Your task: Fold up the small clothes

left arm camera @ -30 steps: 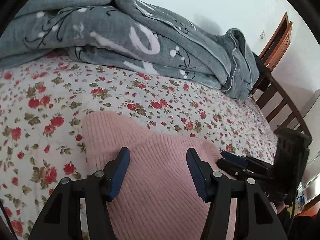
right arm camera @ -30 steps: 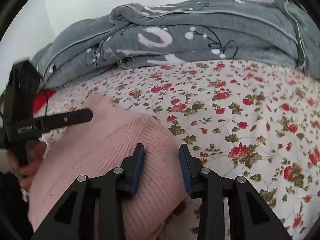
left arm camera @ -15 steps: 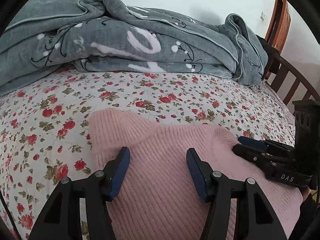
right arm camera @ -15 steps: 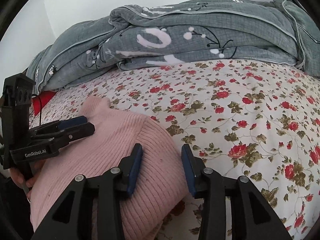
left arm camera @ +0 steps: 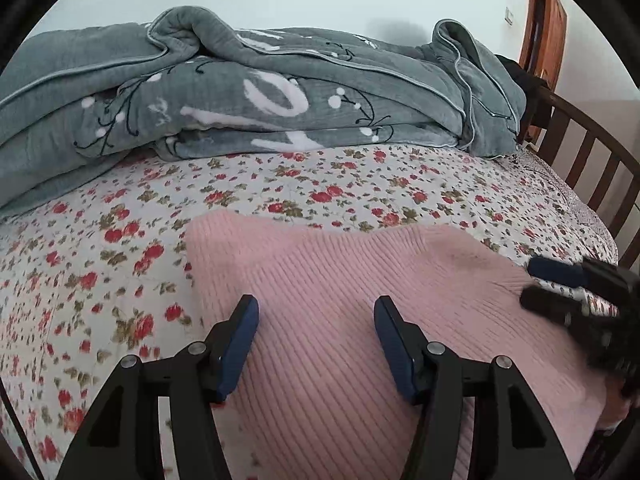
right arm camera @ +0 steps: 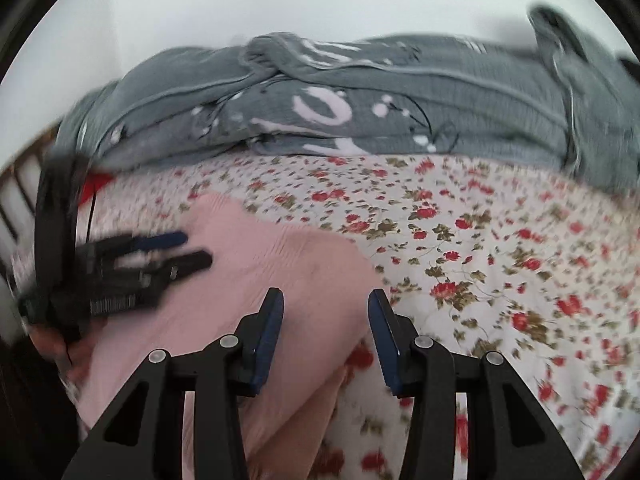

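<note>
A pink ribbed knit garment point(left arm camera: 340, 264) lies flat on the flowered bedsheet point(left arm camera: 100, 260). My left gripper point(left arm camera: 316, 312) hovers open over its middle, and the blue pads touch nothing. At the garment's right edge my right gripper point(left arm camera: 560, 284) shows, blurred. In the right wrist view, which is motion-blurred, my right gripper point(right arm camera: 326, 308) is open above the garment point(right arm camera: 280, 264), whose right border runs below the gap between the jaws. The left gripper point(right arm camera: 160, 256) reaches over the garment's left part there, and a hand point(right arm camera: 52, 344) grips its handle.
A bunched grey quilt point(left arm camera: 280, 100) with white markings fills the far side of the bed along the wall. A dark wooden slatted bed rail point(left arm camera: 592, 168) stands at the right, with a wooden door point(left arm camera: 548, 20) behind it. The flowered sheet point(right arm camera: 500, 260) runs on to the right of the garment.
The right jaws have widened a little and that gripper has drawn back and up from the garment's edge. The left view has rolled level. The garment lies where it was.
</note>
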Motion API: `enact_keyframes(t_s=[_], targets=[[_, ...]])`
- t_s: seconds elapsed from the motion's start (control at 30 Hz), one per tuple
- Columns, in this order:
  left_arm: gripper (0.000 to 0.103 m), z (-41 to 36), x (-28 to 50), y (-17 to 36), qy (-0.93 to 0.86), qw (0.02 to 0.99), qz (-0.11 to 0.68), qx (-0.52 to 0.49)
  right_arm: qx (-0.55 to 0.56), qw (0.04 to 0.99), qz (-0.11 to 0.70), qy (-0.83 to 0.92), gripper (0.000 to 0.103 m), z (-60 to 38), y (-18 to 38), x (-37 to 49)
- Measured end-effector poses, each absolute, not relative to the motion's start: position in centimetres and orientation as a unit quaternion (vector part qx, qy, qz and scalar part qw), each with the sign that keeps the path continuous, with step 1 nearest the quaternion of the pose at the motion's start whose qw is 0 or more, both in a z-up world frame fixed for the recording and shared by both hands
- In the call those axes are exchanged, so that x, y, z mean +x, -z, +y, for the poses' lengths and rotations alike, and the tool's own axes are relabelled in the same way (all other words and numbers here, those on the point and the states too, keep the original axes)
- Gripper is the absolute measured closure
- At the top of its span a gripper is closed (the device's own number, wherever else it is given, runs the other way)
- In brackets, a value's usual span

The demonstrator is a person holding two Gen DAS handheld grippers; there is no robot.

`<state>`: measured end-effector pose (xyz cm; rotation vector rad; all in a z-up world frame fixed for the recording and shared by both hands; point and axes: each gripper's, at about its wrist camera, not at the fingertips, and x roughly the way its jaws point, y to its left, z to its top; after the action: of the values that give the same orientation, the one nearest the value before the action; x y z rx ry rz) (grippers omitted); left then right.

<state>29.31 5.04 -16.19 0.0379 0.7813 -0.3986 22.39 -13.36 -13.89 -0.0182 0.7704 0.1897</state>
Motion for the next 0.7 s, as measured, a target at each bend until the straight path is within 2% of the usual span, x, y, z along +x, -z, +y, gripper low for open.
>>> enact_keyframes(t_s=[0.23, 0.7], targets=[[0.042, 5.7, 25.1, 15.6, 0.186, 0.909, 0.373, 0.003, -0.07, 0.927, 0.366, -0.04, 0.059, -12.5, 14.8, 19.4], [0.042, 6.5, 18.7, 15.0, 0.157, 0.895, 0.412, -0.064, 0.007, 0.916, 0.399, -0.033, 0.059, -14.1, 13.0, 15.8]])
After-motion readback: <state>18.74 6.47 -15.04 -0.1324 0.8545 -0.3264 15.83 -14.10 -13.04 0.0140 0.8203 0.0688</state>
